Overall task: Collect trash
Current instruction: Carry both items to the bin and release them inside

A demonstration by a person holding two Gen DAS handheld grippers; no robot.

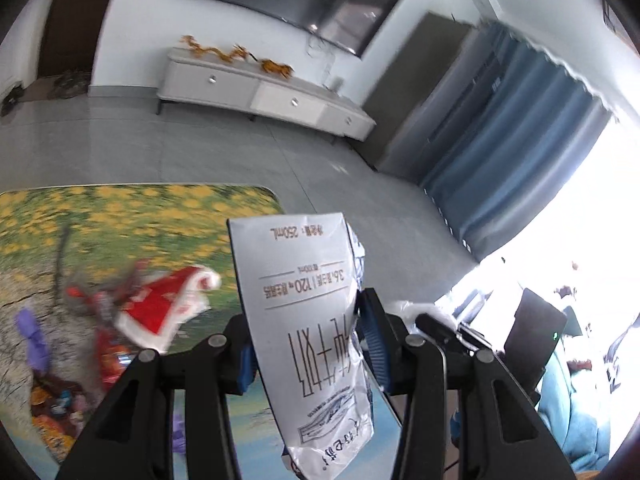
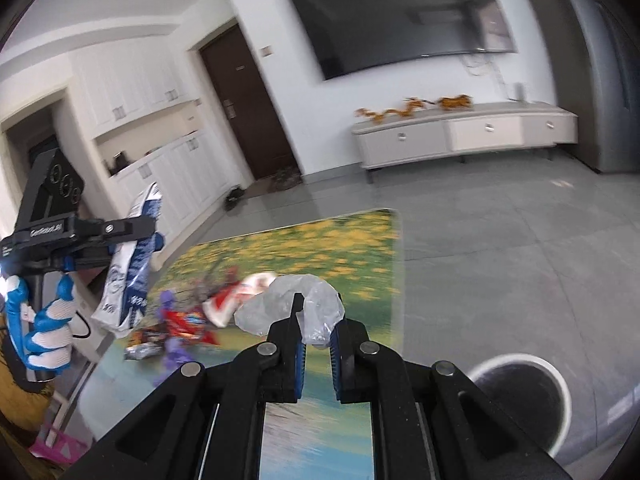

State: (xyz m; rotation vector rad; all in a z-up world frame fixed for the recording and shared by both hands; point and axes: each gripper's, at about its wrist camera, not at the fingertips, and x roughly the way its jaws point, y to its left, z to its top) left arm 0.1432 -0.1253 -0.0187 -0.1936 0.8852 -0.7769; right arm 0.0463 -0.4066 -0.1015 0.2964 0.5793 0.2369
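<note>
Both grippers hold trash above the table.

The left gripper (image 1: 310,344) pinches a white milk carton (image 1: 304,320). The right gripper (image 2: 318,344) pinches a clear plastic bag (image 2: 292,304). More wrappers (image 2: 188,324) lie on the flowery table (image 2: 360,240), with a bin (image 2: 524,396) on the floor beside it.

Two grippers show: the left gripper (image 1: 310,344) grips one white milk carton (image 1: 304,320), and the right gripper (image 2: 318,344) grips one clear plastic scrap (image 2: 292,304). One table (image 2: 368,240) bears a heap of wrappers (blur prevents an exact count): at least one red-and-white wrapper (image 1: 164,308), one red snack bag (image 2: 188,322) and two purple pieces (image 1: 34,338). One round bin (image 2: 524,396) sits on the floor. One gloved hand (image 2: 44,324) is visible. The far wall has one television (image 2: 404,20) and one low cabinet (image 2: 464,136) with three drawer knobs.
</note>
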